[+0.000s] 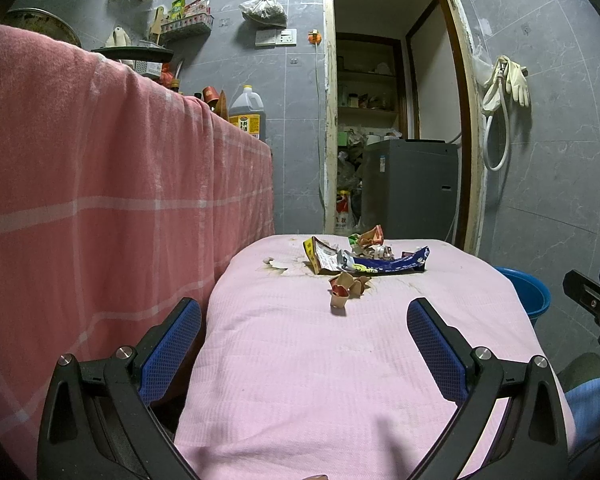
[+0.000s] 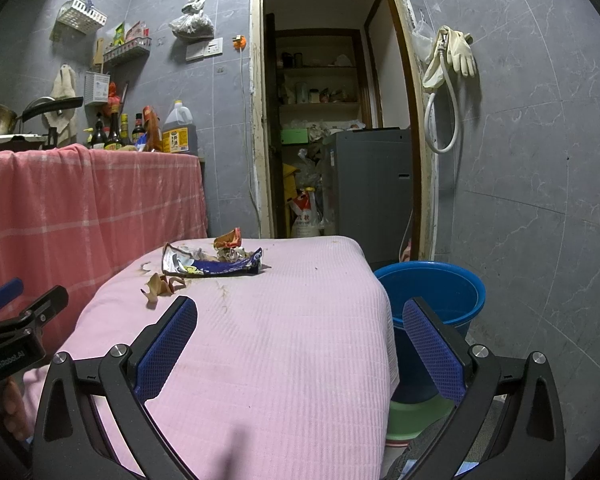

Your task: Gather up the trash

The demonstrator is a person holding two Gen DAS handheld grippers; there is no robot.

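A pile of trash lies at the far end of a pink-covered table (image 1: 300, 360): a flattened blue snack wrapper (image 1: 384, 266), a crumpled orange wrapper (image 1: 370, 236), and brown paper scraps (image 1: 346, 286). The same blue wrapper (image 2: 212, 266) and brown scraps (image 2: 160, 284) show in the right wrist view. My left gripper (image 1: 304, 312) is open and empty, well short of the scraps. My right gripper (image 2: 300, 314) is open and empty over the table's right edge. A blue bucket (image 2: 436, 296) stands on the floor to the right of the table.
A counter draped in a red checked cloth (image 1: 100, 200) stands left of the table, with bottles and an oil jug (image 2: 178, 128) on it. An open doorway (image 2: 332, 120) behind leads to a grey appliance (image 2: 368, 192). A green object (image 2: 416, 416) sits under the bucket.
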